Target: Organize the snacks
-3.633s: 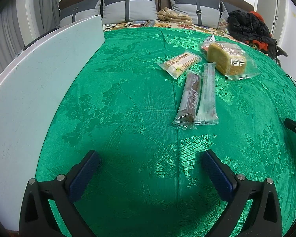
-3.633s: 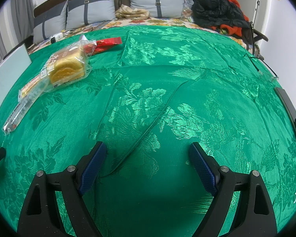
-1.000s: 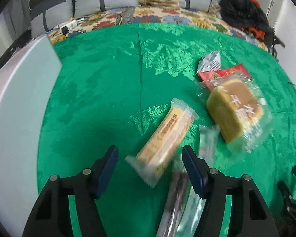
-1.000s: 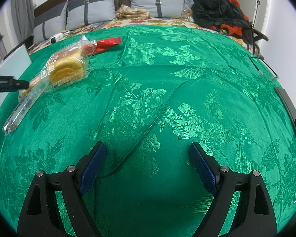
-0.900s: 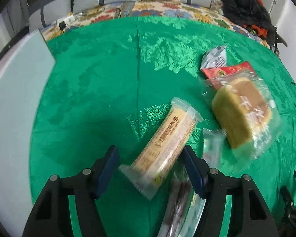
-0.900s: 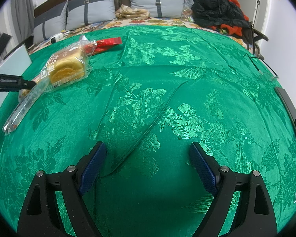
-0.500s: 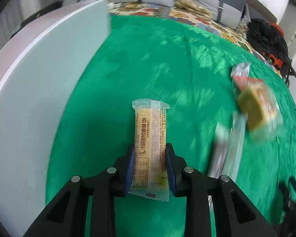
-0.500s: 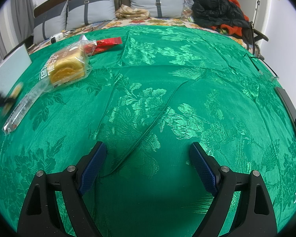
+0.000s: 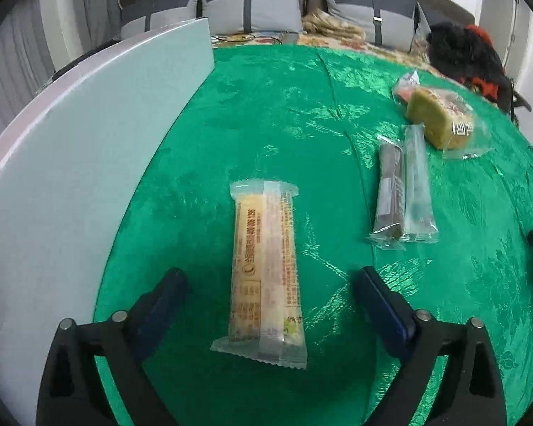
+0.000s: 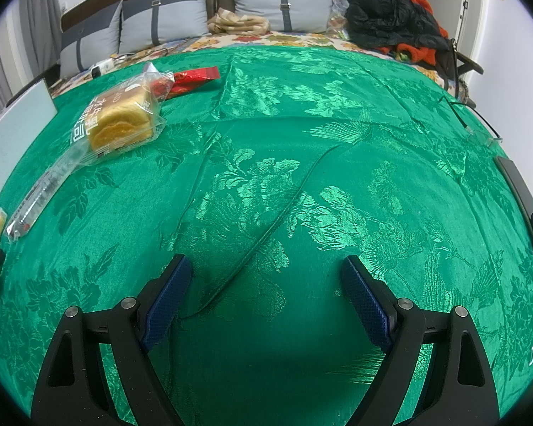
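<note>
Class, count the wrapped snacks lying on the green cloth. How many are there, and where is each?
5. Yellow bar between the left claw's opening fingers; brown stick and clear stick side by side; cake beyond them; red packet partly under the cake. Others may be hidden.

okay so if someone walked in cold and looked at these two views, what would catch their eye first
The shiny green cloth fills both views. In the left wrist view a long yellow wafer pack lies on it between the opening jaws of the left gripper, untouched by the pads, beside a pale board. Farther right sits a wrapped cake slice.
</note>
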`<state>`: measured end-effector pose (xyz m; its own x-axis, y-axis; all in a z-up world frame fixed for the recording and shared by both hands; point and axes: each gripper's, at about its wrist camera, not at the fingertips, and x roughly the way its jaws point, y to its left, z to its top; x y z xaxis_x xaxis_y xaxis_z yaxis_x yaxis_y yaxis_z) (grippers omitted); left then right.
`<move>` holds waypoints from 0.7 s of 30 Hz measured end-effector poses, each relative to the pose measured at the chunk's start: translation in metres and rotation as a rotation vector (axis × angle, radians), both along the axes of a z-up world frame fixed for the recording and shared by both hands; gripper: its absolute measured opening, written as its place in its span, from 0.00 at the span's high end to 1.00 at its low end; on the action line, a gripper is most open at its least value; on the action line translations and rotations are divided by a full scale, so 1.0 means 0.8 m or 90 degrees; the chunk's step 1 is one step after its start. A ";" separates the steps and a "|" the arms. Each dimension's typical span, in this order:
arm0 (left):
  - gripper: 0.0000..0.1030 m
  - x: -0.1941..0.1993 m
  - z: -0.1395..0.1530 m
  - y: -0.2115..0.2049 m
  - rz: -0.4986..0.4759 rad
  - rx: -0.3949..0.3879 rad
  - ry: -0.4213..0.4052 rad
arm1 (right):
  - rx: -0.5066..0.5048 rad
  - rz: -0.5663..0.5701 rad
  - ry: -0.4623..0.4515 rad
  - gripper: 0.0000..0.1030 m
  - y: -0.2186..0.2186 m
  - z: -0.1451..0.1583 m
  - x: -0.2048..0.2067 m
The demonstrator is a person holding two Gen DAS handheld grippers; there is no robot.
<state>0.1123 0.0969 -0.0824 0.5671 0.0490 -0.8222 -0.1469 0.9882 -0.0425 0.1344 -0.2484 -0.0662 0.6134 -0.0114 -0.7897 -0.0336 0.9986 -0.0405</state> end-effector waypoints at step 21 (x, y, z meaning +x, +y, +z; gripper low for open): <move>0.00 0.005 -0.005 0.005 0.008 0.002 0.002 | -0.003 0.002 0.001 0.12 0.001 0.000 -0.002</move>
<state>0.1162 0.1011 -0.0861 0.5644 0.0584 -0.8234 -0.1589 0.9865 -0.0389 0.1331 -0.2477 -0.0660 0.6127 -0.0138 -0.7902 -0.0367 0.9983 -0.0459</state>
